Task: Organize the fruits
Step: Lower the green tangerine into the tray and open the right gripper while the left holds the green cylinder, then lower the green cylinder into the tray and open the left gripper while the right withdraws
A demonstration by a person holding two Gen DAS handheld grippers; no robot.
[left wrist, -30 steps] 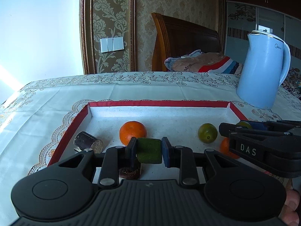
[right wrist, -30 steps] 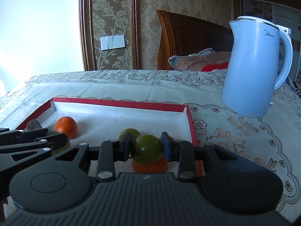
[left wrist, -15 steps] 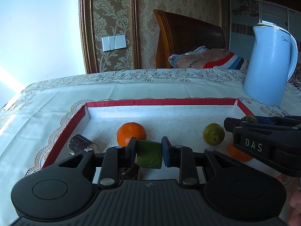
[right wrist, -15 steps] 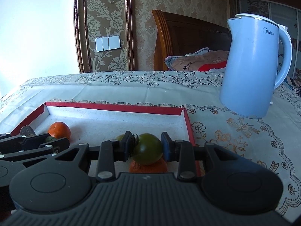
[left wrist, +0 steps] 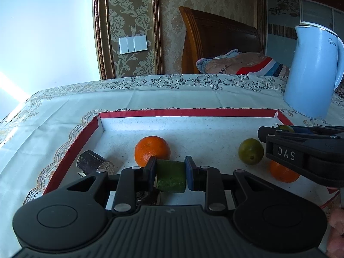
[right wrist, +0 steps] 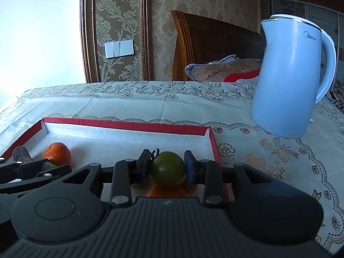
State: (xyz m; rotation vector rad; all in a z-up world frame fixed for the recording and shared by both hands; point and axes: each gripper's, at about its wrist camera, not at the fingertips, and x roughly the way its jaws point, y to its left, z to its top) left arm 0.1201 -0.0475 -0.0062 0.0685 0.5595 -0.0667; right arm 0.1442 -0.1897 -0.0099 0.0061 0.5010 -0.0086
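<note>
From the left wrist, the left gripper [left wrist: 170, 173] clenched a green chunk [left wrist: 171, 176] above the tray's [left wrist: 187, 112] near edge; squeezed harder, it might slip out. "DAS" showed on the right gripper [left wrist: 301, 150].

From the right wrist, the right gripper [right wrist: 166, 168] gripped a round green fruit [right wrist: 167, 169] near the tray's right edge, liable to roll free. The kettle [right wrist: 288, 79] read "Midea".

Two oranges show in the red-rimmed tray [left wrist: 81, 137]: one orange [left wrist: 152, 150] near the left, another orange [left wrist: 283, 173] at the right. Two round green fruits appear, one loose green fruit [left wrist: 251, 151] and one clamped green fruit [right wrist: 167, 169], plus one green chunk [left wrist: 171, 178]. There are two dark stubby pieces, one [left wrist: 91, 163] clear and one [left wrist: 148, 196] mostly hidden, and one blue kettle [left wrist: 311, 71].
</note>
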